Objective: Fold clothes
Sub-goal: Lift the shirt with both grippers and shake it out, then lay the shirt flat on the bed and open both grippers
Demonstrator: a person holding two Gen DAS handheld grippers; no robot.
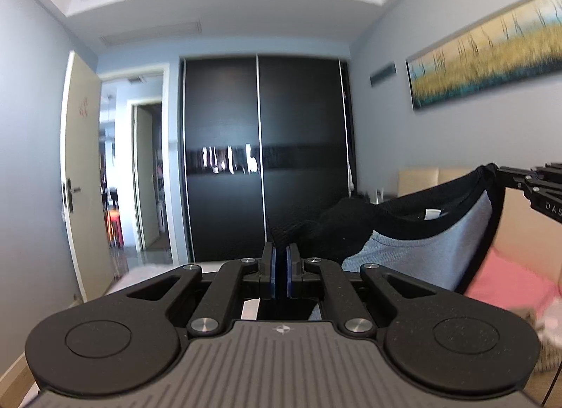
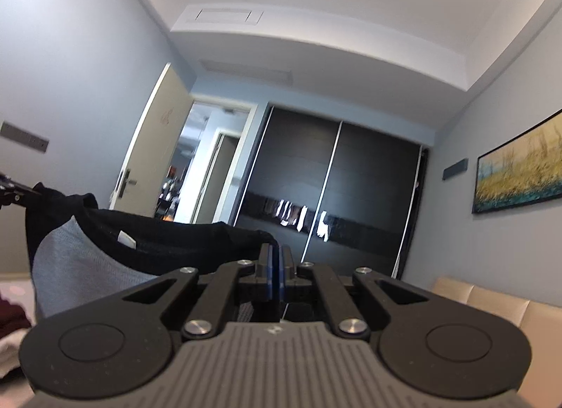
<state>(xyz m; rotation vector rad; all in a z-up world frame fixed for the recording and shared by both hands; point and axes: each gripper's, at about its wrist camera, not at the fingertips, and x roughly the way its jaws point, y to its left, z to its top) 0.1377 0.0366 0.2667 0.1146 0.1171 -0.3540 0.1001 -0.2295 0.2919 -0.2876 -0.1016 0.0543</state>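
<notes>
So the garment (image 1: 421, 232), a black top with a light grey-blue inside, is being held up in the air, strung between the two tools by its neckline or shoulders. The left gripper (image 1: 280, 260) is pinched together on the black fabric bunched at its tips, and the right gripper (image 2: 275, 264) is likewise closed on the black edge, which runs off toward 9 o'clock in its view. A white label can be seen inside the collar, so the piece is probably being held open-side toward the cameras.

This looks like the lift-and-spread step, with no fold made yet as far as can be judged. Next, the garment would likely need to be lowered flat onto a surface, kept taut and level so it isn't dropped in a heap.

Differences between views: in the left wrist view, the other tool is seen at 3 o'clock with the cloth hung from it, plus something pink (image 1: 505, 288) at 4 o'clock and a beige headboard or sofa. In the right wrist view, a dark red item (image 2: 12, 315) is shown at 8 o'clock, and the left tool only just at the 9 o'clock edge. The landing surface isn't clearly shown in either.
</notes>
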